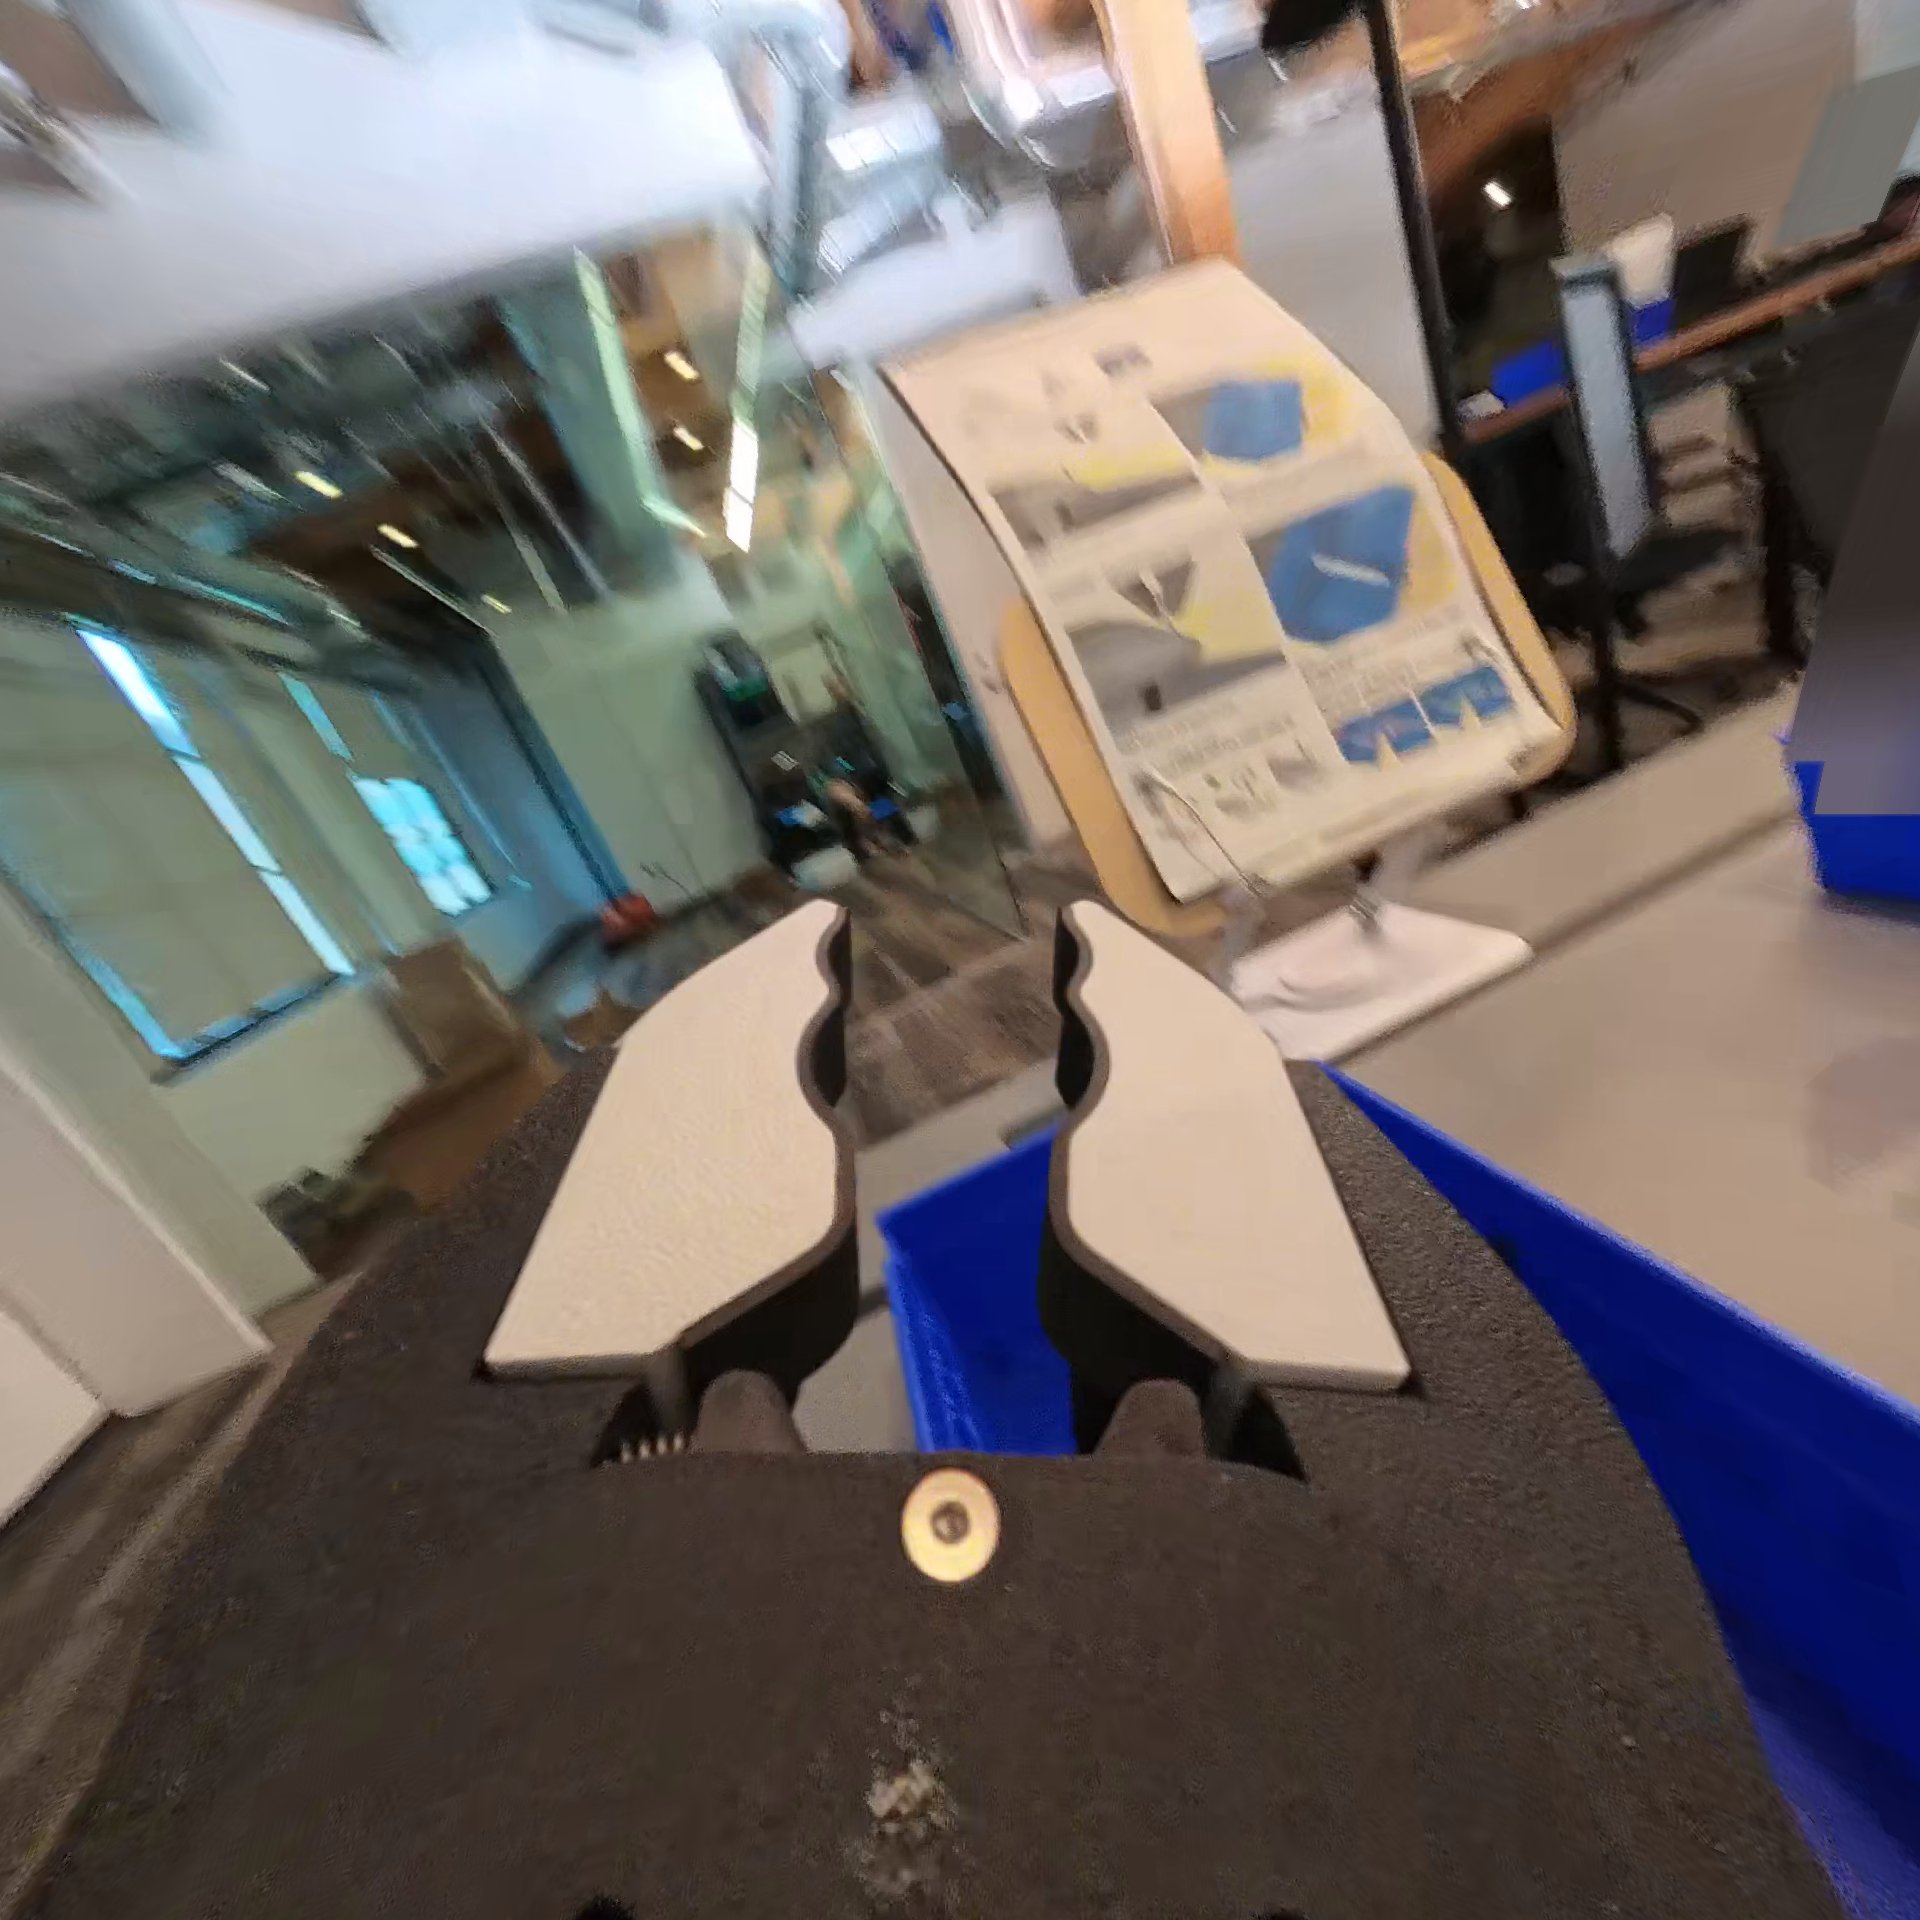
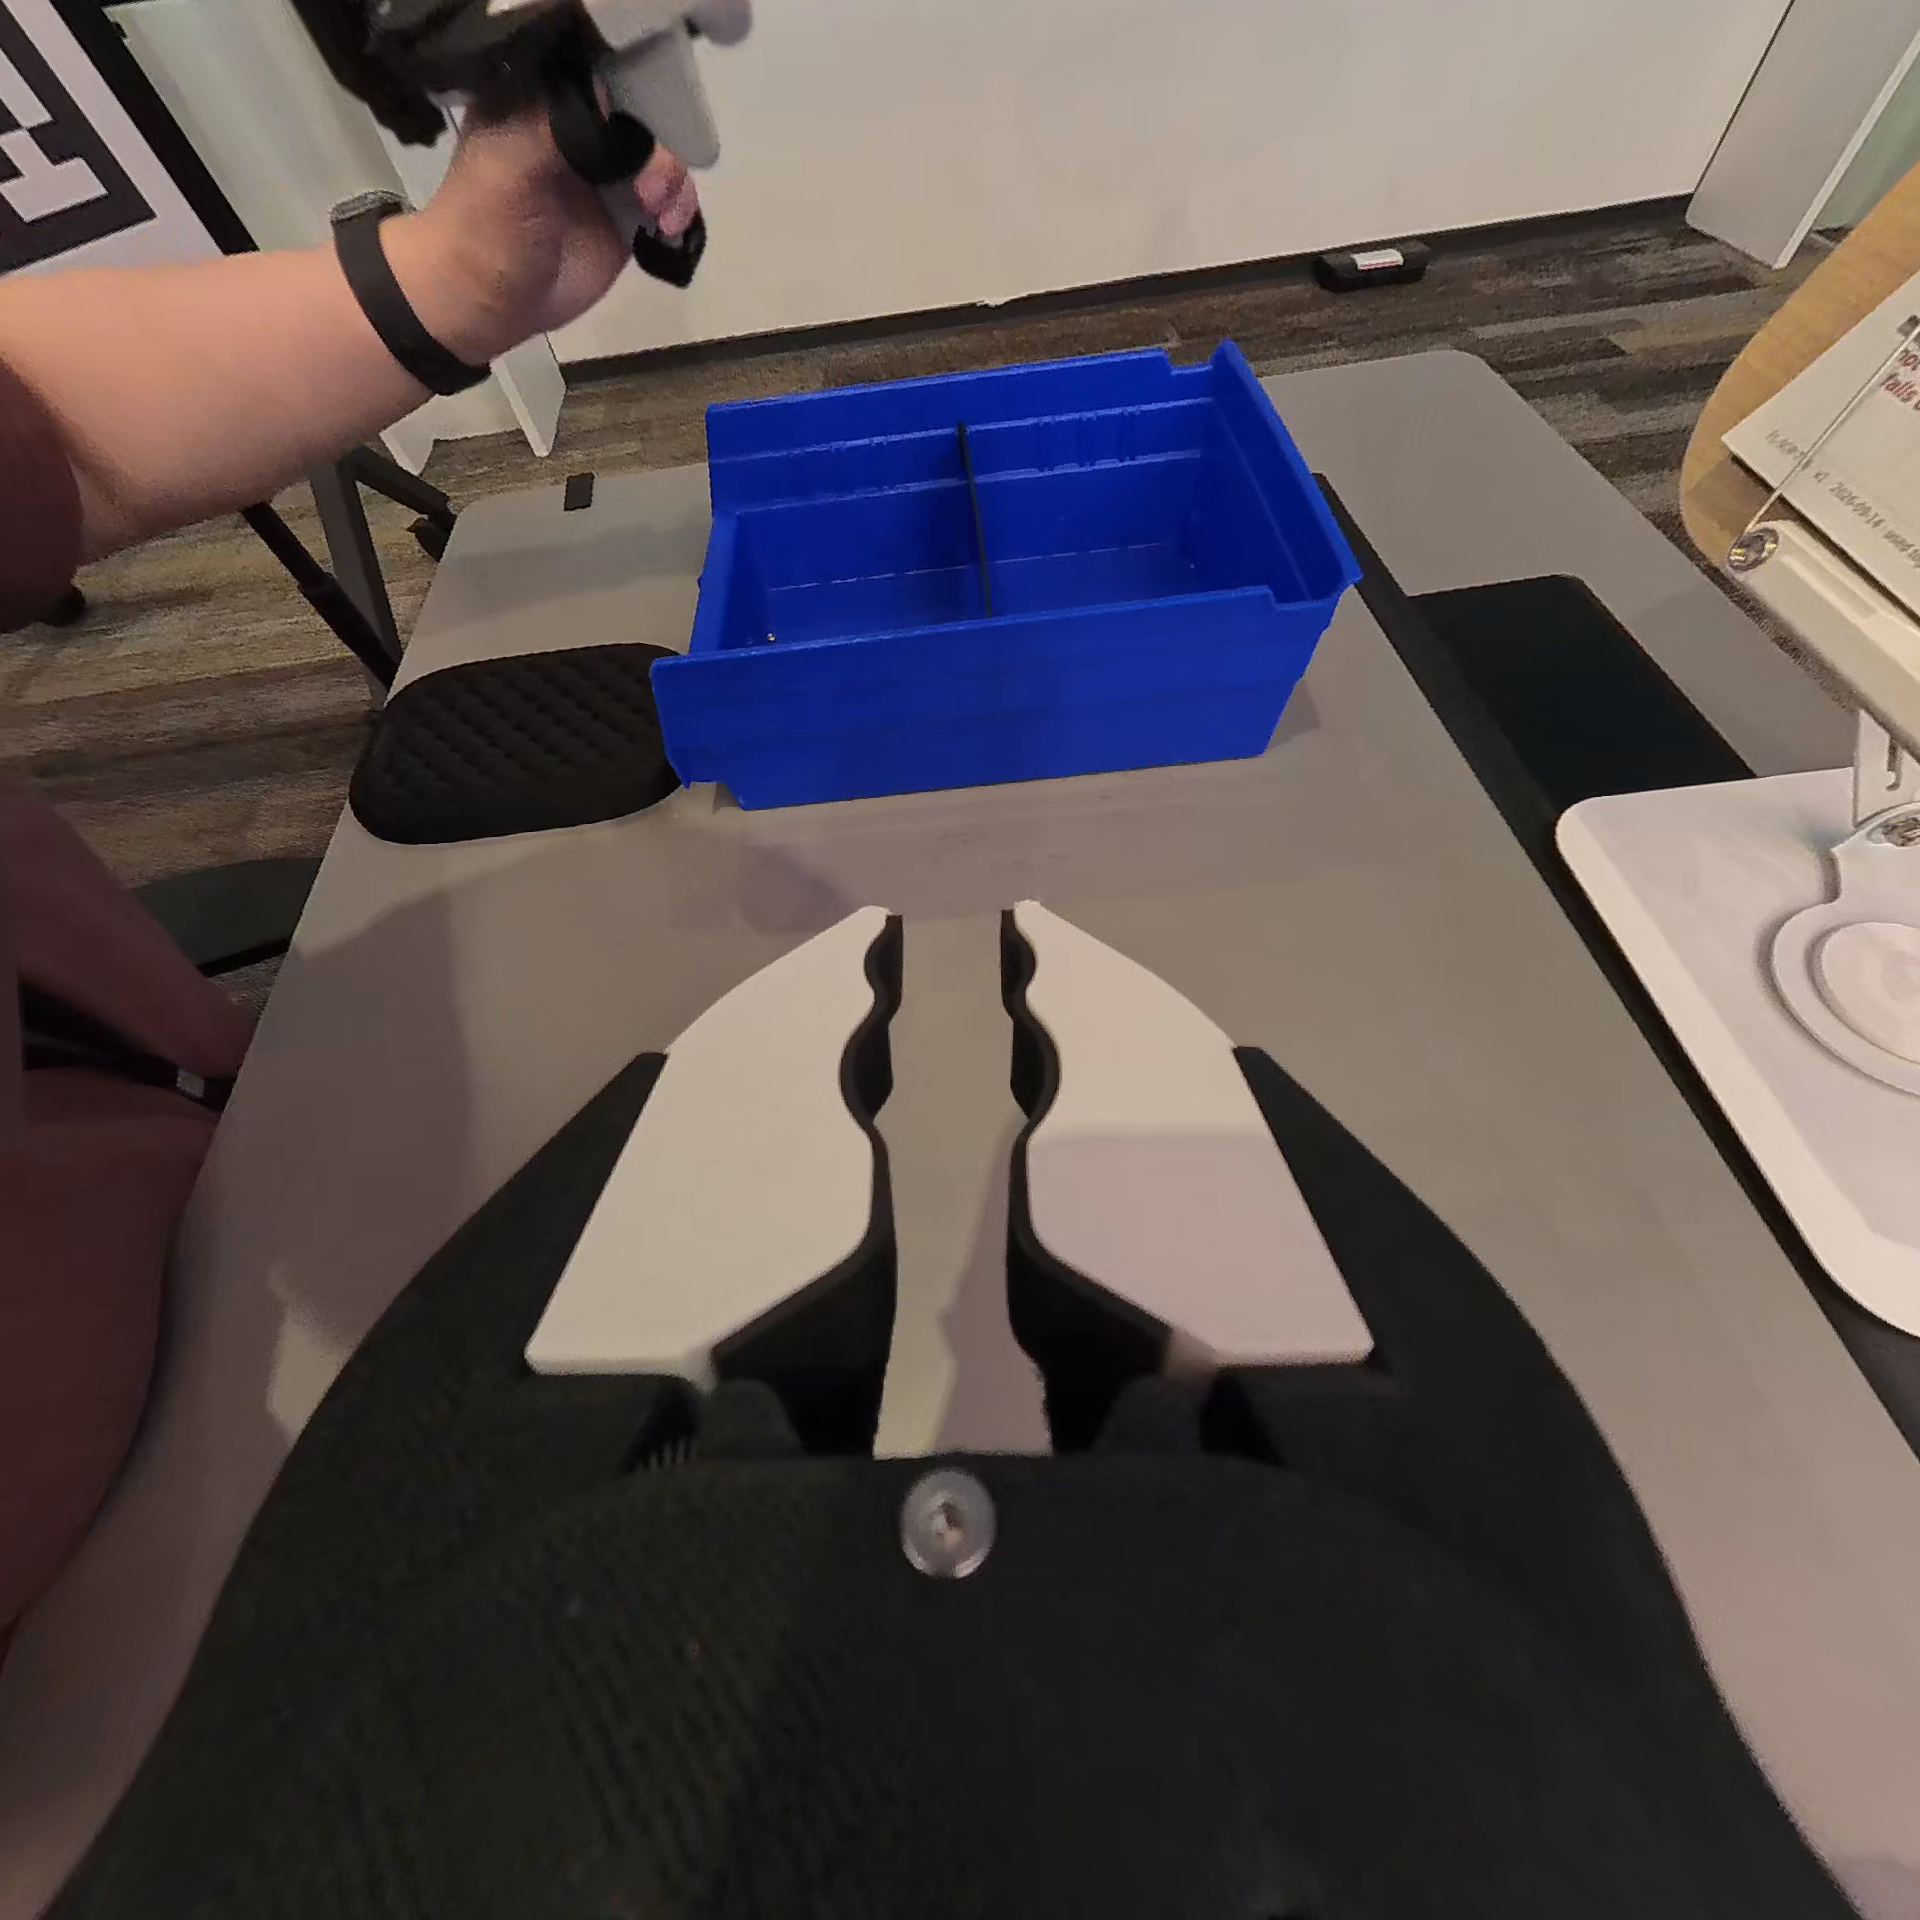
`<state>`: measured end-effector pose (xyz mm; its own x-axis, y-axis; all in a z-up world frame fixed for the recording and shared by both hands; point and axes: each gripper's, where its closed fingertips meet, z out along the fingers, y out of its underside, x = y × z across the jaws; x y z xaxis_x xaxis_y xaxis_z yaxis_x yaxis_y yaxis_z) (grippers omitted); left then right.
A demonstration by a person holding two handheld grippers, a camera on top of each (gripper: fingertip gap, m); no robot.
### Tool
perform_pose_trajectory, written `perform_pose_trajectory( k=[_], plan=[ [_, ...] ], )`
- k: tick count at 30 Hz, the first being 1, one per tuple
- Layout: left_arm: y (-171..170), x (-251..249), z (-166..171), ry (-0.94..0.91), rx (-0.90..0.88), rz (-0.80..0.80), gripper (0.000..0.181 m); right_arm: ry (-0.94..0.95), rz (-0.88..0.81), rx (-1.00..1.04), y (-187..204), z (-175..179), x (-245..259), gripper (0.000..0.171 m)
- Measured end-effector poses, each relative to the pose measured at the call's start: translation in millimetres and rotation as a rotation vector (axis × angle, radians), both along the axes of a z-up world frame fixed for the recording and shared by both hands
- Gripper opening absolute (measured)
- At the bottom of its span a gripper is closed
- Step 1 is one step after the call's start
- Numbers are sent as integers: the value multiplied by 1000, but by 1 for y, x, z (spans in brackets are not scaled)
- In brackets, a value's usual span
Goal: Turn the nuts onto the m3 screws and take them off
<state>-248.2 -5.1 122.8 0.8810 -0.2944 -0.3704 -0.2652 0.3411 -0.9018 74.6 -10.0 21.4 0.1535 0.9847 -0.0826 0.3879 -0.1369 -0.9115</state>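
Observation:
A blue plastic bin with a black divider stands on the grey table. A tiny metal part lies on the floor of its left compartment; I cannot tell whether it is a nut or a screw. My right gripper hovers over the table in front of the bin, open by a narrow gap and empty. My left gripper is raised and tilted, pointing out into the room, open and empty, with the bin's rim below it. The right wrist view shows the left gripper's handle held high at the top left.
A black ribbed pad lies left of the bin. A white stand base carrying a wooden board with printed sheets sits at the right. A second blue bin shows at the far right. A person's arm reaches across the left. About 35 centimetres separates my left fingertips from my right.

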Motion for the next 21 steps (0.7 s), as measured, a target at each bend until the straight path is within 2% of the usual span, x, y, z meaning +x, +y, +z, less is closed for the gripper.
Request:
perform_pose_trajectory(
  k=[3,5,6,8,10,12,21],
  plan=[
    [-6,-15,17,-43,101,103,51,-6,3,-1,-1,-1,0,19],
    [-3,-18,15,-85,31,101,65,-4,4,-4,-1,0,1,19],
    [-2,-19,14,-112,-7,91,64,-1,7,-5,-2,1,1,19],
    [-2,-26,17,-132,-4,84,52,6,13,-7,-4,4,1,19],
    [-8,-28,22,-85,39,64,17,8,17,-8,-6,5,1,19],
    [-16,-29,31,-27,113,61,0,5,23,-4,-8,7,1,19],
    [-18,-13,34,100,2,-96,0,20,24,-10,-10,12,4,19]
  ],
)
